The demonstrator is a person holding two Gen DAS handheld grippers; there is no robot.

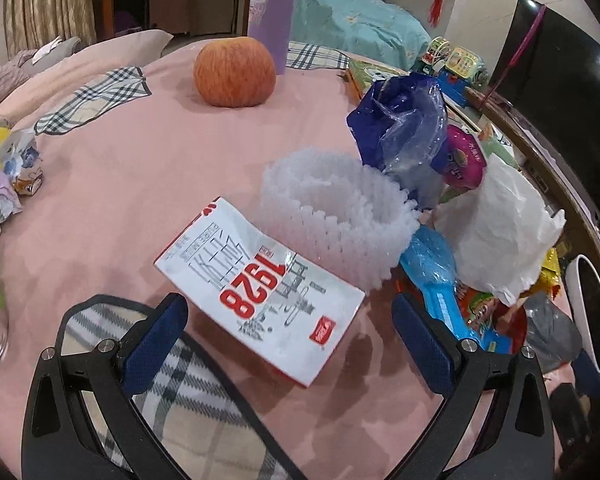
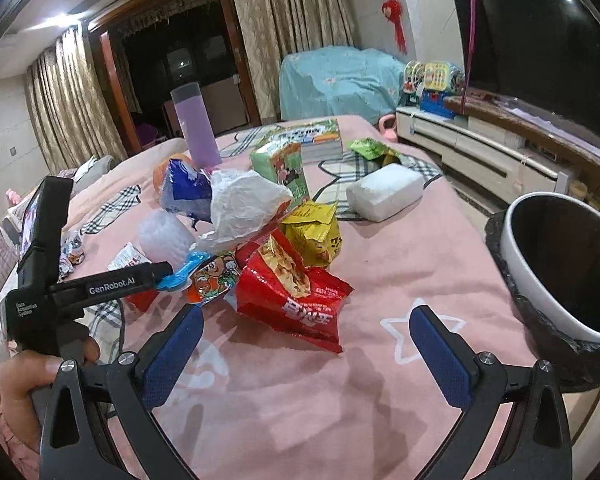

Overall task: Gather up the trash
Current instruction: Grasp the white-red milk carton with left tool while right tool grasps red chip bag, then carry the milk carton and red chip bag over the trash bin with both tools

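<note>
Fingers spread on both: left gripper straddles white wrapper, right gripper faces red packet.

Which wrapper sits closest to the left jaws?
The white wrapper printed "1928", lying flat directly between the open left jaws; the blue wrapper and others lie farther right.

Wrapper pile mid-table, bin to its right, bottle behind.
</note>
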